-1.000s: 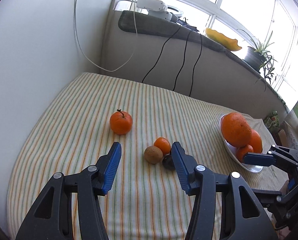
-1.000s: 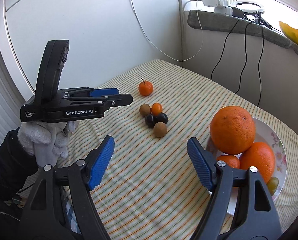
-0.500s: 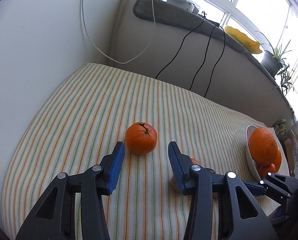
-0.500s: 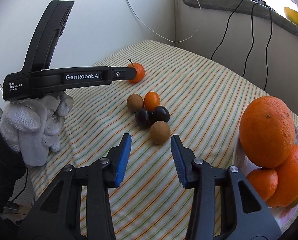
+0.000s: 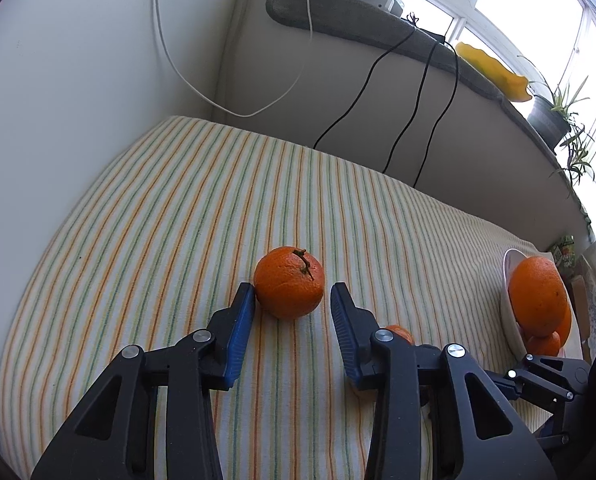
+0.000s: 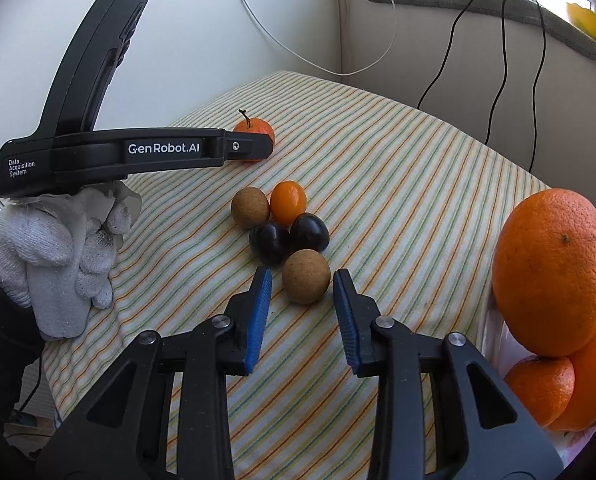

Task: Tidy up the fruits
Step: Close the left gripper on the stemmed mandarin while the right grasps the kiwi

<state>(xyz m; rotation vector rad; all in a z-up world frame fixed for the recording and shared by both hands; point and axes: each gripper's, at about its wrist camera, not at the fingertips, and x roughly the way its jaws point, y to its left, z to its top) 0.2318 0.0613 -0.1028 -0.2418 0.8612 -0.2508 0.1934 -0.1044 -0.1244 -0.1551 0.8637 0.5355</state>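
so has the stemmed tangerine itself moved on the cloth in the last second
No. In the right wrist view the stemmed tangerine sits on the same spot of the striped cloth, beyond the cluster of small fruits. It only looks nearer because the cameras approached.

A: What carries everything?

B: A bench (image 6: 397, 184) under a cloth striped in orange and green, filling the middle of both views.

A: What lies on it?

B: A stemmed mandarin (image 5: 289, 287) sits alone at centre of the left view. In the right view's middle, a cluster touches: two brown round fruits (image 6: 250, 207), a small orange one (image 6: 288, 202), two dark plums (image 6: 270, 242). A white plate (image 5: 509, 304) stands at the right edge.
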